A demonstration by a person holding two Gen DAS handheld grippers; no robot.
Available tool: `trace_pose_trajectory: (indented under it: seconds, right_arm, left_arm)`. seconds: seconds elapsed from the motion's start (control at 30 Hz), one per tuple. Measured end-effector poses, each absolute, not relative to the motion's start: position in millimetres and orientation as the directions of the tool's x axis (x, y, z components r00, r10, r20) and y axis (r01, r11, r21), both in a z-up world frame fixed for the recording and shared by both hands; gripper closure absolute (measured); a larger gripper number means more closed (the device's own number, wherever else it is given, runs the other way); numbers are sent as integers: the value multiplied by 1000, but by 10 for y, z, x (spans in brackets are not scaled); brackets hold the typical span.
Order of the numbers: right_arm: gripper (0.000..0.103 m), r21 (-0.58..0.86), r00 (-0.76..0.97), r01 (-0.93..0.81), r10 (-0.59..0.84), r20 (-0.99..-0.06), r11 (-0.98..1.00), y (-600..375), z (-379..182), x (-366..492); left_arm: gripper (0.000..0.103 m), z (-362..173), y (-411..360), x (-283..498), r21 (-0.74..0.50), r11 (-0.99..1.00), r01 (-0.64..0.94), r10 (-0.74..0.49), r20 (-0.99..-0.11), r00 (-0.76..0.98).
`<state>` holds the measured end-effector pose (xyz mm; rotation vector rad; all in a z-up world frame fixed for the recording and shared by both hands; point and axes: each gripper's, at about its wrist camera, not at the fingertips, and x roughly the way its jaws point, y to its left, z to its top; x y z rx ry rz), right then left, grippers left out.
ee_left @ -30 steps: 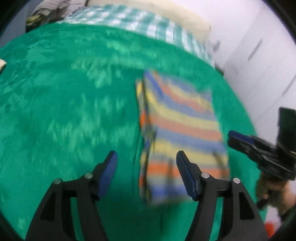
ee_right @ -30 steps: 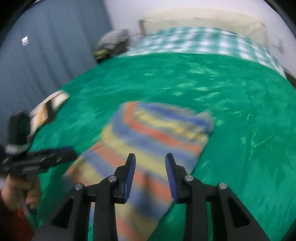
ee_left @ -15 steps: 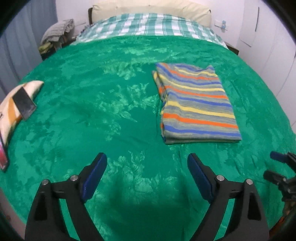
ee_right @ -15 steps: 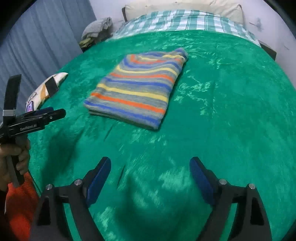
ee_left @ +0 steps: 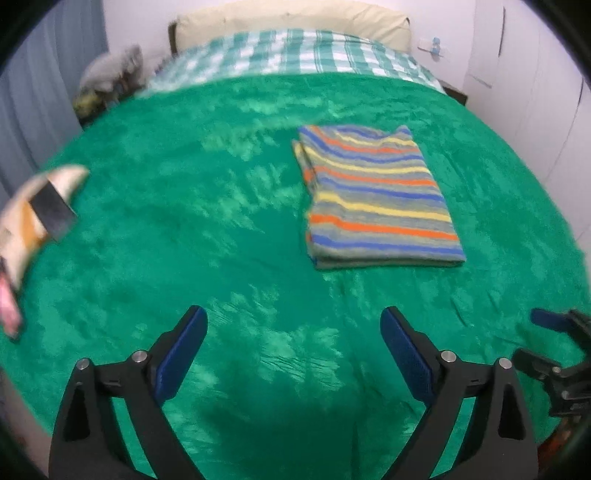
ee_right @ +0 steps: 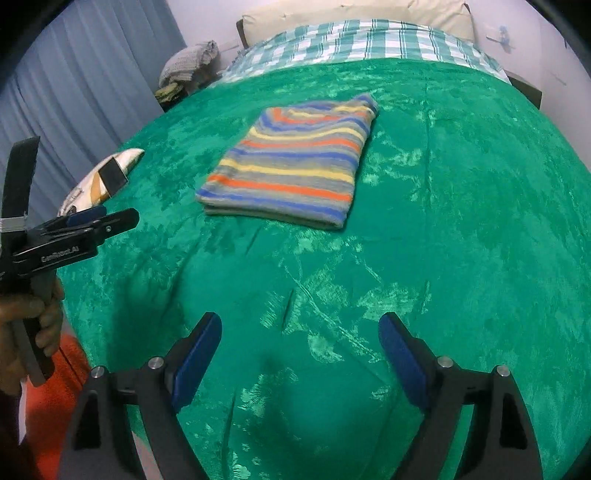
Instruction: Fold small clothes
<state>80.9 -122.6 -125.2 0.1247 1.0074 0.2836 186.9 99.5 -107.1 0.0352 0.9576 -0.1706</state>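
i see a plush green blanket (ee_left: 221, 229) over the bed, mottled with paler green sheen. on it lies the folded garment (ee_left: 376, 195), grey with stripes of blue, orange and yellow. past the blanket the sheet (ee_left: 295, 55) is checked in teal and white, and the pillow (ee_left: 291, 18) behind it is cream. the left gripper (ee_left: 293, 347) is black with blue pads on its fingers (ee_left: 181, 358); the right gripper (ee_right: 299, 354) has the same black frame and blue pads. at the bed's left edge a cushion (ee_right: 99, 177) is white with tan markings. the curtain (ee_right: 74, 85) is grey-blue, the wall (ee_left: 535, 74) white.
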Motion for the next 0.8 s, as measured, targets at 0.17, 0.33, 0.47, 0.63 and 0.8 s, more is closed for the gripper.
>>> trace_pose_trajectory:
  seconds: [0.17,0.33,0.47,0.63,0.8]
  right_arm:
    - [17,282,487,-144,316,-814,949,-1371,-1425,978]
    - [17,384,574,-118,378,-726,916,-1625,-1327,1584]
    - [17,507,608,-114,463,-645,855,-1781,-1325,2282]
    - [18,676,562,-101,603,-567,730,-1884,-1625,3068]
    - [60,696,486,-64,631,-605,716,-1593,-1934,3392]
  left_arm:
    - [8,-1306,1253,2231,-299,938,177,-347,-803,485]
    - [7,-1359,1334,2970,-449,878,165,-469,-740,481]
    - [8,-1581,1171,3583,-485,861,157,-502,-754,423]
    - [13,-1752,945,3937,-516,833,202,-552,-744,377]
    - [83,-1917,819,4050,-513,839,179,-542,-766,344]
